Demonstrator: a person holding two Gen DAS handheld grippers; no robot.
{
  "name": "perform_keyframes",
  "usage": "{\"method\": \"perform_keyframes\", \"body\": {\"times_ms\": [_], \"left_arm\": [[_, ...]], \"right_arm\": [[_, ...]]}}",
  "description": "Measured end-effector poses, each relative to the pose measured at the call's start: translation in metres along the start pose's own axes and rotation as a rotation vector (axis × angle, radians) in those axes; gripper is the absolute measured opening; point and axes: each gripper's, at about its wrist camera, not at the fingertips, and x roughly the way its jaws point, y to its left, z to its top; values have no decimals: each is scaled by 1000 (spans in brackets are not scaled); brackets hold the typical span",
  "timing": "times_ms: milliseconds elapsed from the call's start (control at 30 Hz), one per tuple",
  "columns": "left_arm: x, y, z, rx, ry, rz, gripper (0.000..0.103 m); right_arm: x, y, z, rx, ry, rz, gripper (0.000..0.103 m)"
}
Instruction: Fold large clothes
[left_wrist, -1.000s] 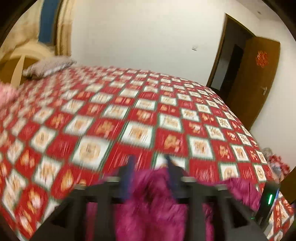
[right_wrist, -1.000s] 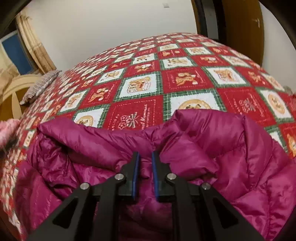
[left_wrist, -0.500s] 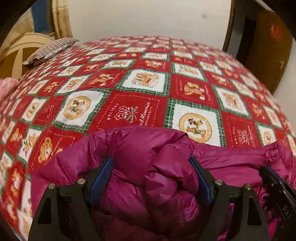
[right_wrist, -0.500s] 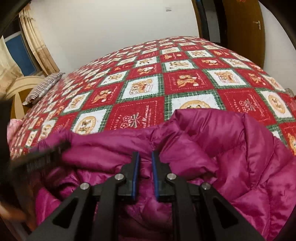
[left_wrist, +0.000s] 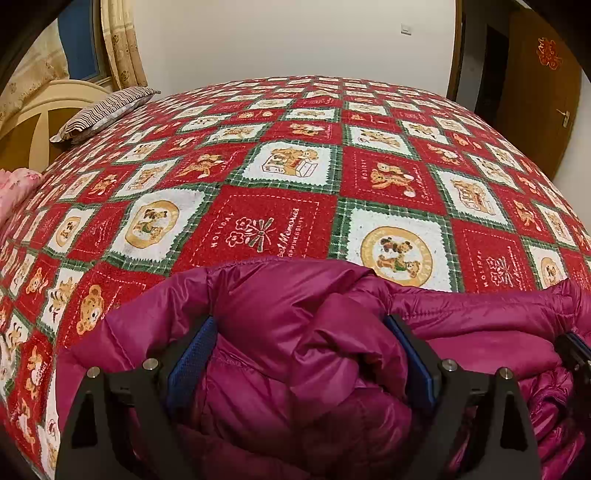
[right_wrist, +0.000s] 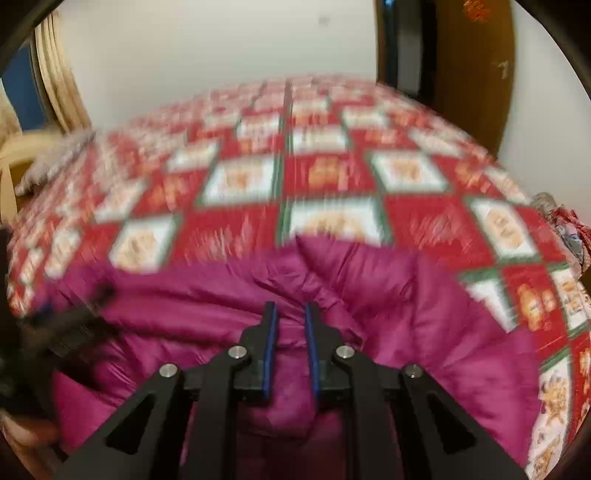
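Left wrist view: the left gripper (left_wrist: 299, 354) points down at a magenta down jacket (left_wrist: 288, 325) that lies bunched on the bed, on a red-and-white bear-print bedspread (left_wrist: 266, 221). Its jaws have just been opening and now stand wide apart; a puffed fold of the jacket swells between the blue pads (left_wrist: 190, 360), which appear to flank the fold rather than press it, so the left grip reads as released. Beyond the fingertips the bedspread runs bare to the far wall. A striped pillow (left_wrist: 103, 110) lies far ahead to the left, and a brown door (left_wrist: 539, 92) stands far ahead to the right.

Right wrist view (motion-blurred): the right gripper (right_wrist: 290, 332) has its jaws close together, and a thin ridge of jacket fabric rises between the pads, so it appears clamped on the jacket (right_wrist: 369, 295). The rest of the garment spreads to both sides of this gripper and under it. At the left edge of this view, a dark blurred shape is probably the other tool; its detail cannot be told.

Progress, as a judgement: the jacket is laid near the bed's edge but is rumpled, with no flat, squared outline visible. One layer seems set down on the left. Smoothing, further folds and the right side's release are apparently left to do.
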Motion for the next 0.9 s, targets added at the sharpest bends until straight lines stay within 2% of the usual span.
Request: {"method": "perform_keyframes", "body": {"times_ms": [133,333,433,500,533,600,633,667,900], "left_arm": [[0,0,0,0,2,0,92],[0,1,1,-5,6,-13,92],[-6,6,2,-17,16,-57,92],[-21,15,1,-14,27,-124,92],[-31,20,-1,-20,11,-145,92],[-56,33,-8,-25,-28,-169,92],[-67,38,-11,-19,-39,-180,92],[-80,44,-16,-6,-51,-199,92],[-170,97,-71,95,-125,-318,92]], "right_arm": [[3,10,-1,-43,-19,-64,16],[3,4,0,-23,-42,-45,16],[3,10,-1,-41,-38,-67,16],[-4,9,2,-37,-27,-63,17],[-14,6,3,-19,-32,-46,19],[-38,0,-2,29,-84,-4,30],[-58,-4,-5,56,-125,17,46],[-70,-6,-8,66,-145,23,56],[-188,-30,-57,100,-240,82,57]]}}
